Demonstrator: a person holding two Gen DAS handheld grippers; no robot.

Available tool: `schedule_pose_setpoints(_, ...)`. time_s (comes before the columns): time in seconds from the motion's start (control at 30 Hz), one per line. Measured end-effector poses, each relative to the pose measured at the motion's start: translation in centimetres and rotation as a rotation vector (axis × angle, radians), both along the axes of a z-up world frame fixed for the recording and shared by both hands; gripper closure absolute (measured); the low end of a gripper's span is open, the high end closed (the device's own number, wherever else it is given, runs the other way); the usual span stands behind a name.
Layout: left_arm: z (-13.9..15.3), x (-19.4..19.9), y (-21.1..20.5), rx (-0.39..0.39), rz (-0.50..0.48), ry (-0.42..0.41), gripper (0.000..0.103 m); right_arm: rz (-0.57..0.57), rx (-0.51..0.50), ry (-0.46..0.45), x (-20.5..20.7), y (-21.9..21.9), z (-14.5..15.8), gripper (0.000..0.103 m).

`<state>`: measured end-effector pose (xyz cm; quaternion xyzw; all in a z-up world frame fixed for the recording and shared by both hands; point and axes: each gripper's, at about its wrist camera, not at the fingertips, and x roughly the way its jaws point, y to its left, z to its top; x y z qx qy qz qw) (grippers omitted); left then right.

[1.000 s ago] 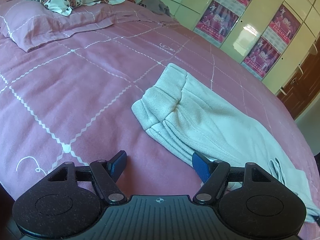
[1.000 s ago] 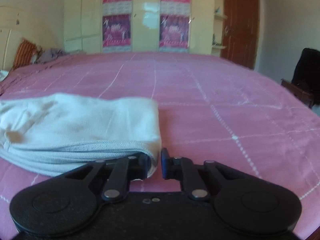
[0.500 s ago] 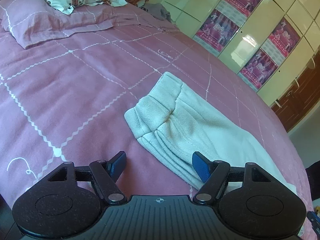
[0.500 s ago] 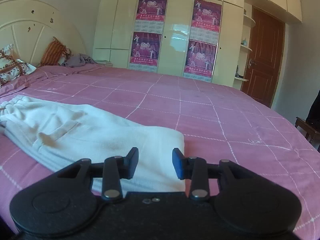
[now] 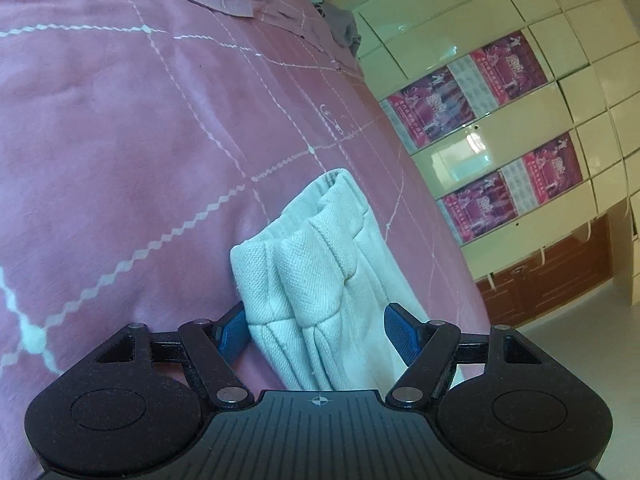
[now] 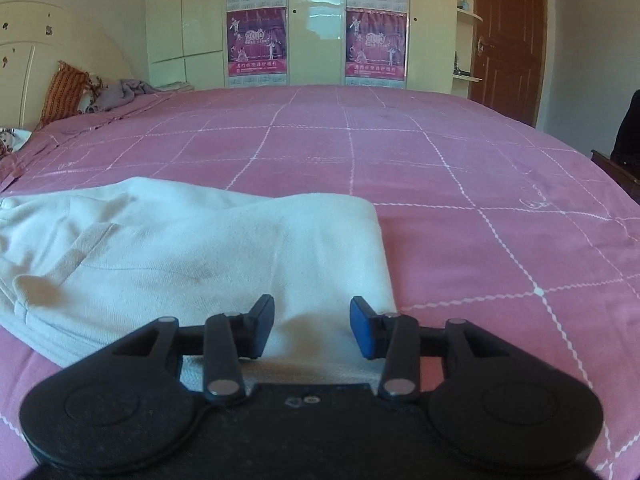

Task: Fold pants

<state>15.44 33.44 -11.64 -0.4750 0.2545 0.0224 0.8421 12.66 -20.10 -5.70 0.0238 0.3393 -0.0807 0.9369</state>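
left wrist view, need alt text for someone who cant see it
The open left tool straddles the waistband end of folded cream pants lying on a pink quilted bedspread. Cream wardrobe doors with magenta posters stand beyond the bed.

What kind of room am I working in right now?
Most likely a home bedroom. The pants lie on a large bed with a pink checked bedspread, a cream headboard and cushion stand at one end, and a tall wardrobe with posters lines the far wall.
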Motion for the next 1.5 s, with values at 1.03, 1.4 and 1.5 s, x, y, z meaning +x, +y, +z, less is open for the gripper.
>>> schedule_pose_setpoints(1.03, 9.0, 11.2, -54.9, 1.109, -1.022, -0.109, 0.055, -0.6, 0.234, -0.272, -10.0, -19.1, 1.4, 0.051)
schedule_pose_setpoints(1.4, 12.1, 6.6, -45.9, 0.818, -0.747, -0.294, 0.019, -0.6, 0.275, -0.318, -11.6, -19.3, 1.5, 0.048)
schedule_pose_setpoints(1.5, 11.6, 5.1, -38.8, 0.811, -0.601, -0.236, 0.019, -0.579, 0.26, -0.328, -11.8, -18.6, 1.8, 0.048)
